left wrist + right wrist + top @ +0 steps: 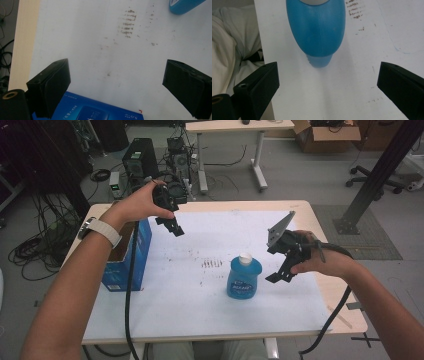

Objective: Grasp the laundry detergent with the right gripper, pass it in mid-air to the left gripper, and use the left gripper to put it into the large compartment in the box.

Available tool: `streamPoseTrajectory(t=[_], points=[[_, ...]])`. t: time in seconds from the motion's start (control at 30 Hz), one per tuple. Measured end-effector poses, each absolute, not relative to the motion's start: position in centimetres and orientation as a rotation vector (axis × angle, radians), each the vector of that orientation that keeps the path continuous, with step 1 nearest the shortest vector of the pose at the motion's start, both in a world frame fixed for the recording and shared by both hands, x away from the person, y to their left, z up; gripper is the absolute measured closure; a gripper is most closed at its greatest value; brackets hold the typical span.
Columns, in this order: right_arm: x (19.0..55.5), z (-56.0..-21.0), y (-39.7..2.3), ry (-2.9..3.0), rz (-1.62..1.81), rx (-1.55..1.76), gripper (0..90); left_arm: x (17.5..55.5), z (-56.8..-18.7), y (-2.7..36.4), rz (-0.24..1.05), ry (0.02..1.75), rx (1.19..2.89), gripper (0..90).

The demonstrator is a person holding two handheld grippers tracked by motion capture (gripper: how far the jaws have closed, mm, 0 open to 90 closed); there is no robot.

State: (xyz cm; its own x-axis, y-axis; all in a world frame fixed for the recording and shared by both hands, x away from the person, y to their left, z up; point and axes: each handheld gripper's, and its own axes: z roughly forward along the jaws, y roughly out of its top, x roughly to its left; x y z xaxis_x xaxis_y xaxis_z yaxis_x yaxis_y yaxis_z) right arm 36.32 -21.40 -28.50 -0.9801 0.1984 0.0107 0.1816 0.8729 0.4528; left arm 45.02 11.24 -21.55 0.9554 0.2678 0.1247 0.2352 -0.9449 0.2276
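- Black jaws of your right gripper [281, 270] are standing spread wide, pinching nothing, hovering just beside the blue bottle [244, 278].
- You are holding your left gripper [172, 226] above the table, its jaws gaping too and gripping nothing.
- Upright on the white sheet [200, 290], the bottle with its white cap [245, 258] is sitting near the table's middle.
- Below your left gripper, a blue box [131, 265] is resting at the table's left edge.
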Motion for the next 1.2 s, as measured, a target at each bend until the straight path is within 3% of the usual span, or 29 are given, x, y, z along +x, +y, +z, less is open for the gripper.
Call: streamPoseTrajectory(t=[1.2], points=[[36.6,-31.8,-22.8,2.961,0.997,0.329,3.2,45.0,-21.7,11.1,0.235,0.369,2.899,8.1]])
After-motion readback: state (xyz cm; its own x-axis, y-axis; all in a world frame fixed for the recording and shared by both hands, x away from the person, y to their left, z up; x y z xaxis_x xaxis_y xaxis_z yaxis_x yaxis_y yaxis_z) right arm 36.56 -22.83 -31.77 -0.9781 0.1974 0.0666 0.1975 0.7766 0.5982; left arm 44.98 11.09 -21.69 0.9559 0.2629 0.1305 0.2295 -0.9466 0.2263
